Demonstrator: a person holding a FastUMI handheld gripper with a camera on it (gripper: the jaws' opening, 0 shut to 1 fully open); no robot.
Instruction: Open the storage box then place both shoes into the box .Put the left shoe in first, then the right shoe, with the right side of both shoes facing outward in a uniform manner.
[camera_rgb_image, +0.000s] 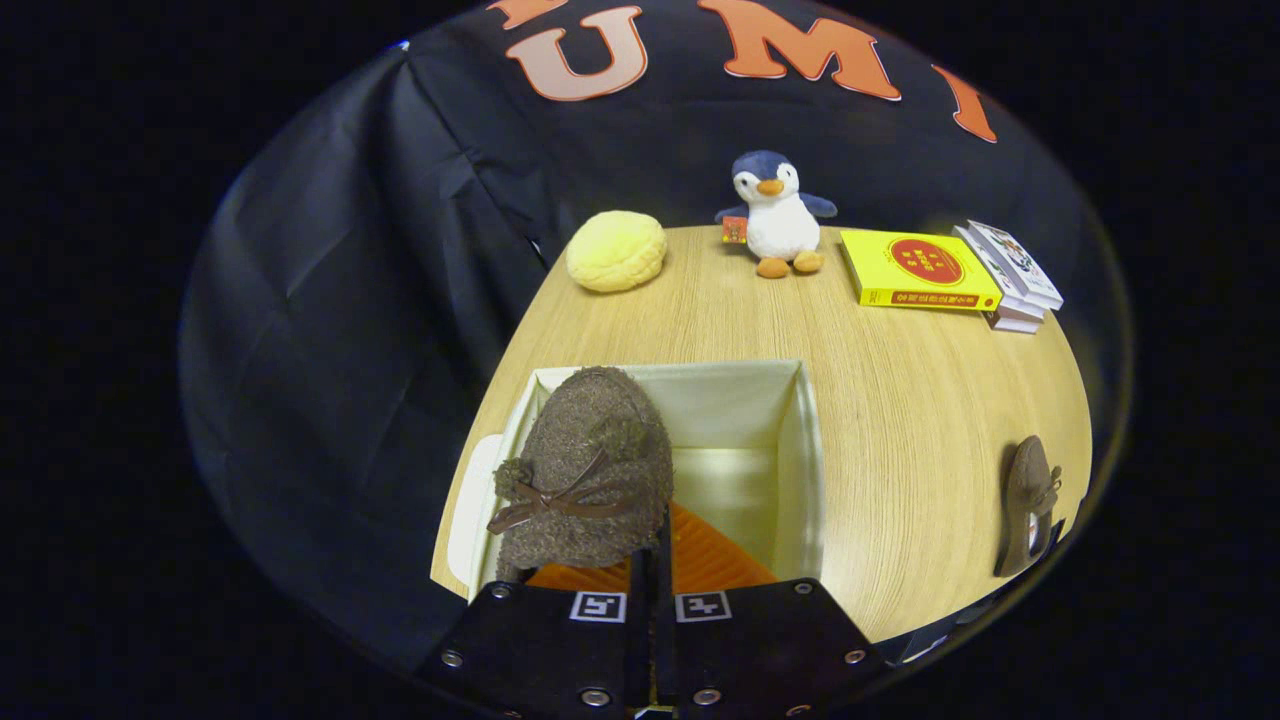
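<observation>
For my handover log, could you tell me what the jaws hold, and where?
The gripper is shut on the brown shoe, at its back edge, over the open box.

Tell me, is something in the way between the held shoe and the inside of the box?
Nothing visible is. The gripper holds the brown fuzzy shoe over the open storage box, at its left wall. Below it lies only the box's pale floor. The other shoe rests apart on the table.

A fuzzy brown bow-topped shoe hangs toe-forward over the open white storage box; its mate lies well apart on the table.
</observation>
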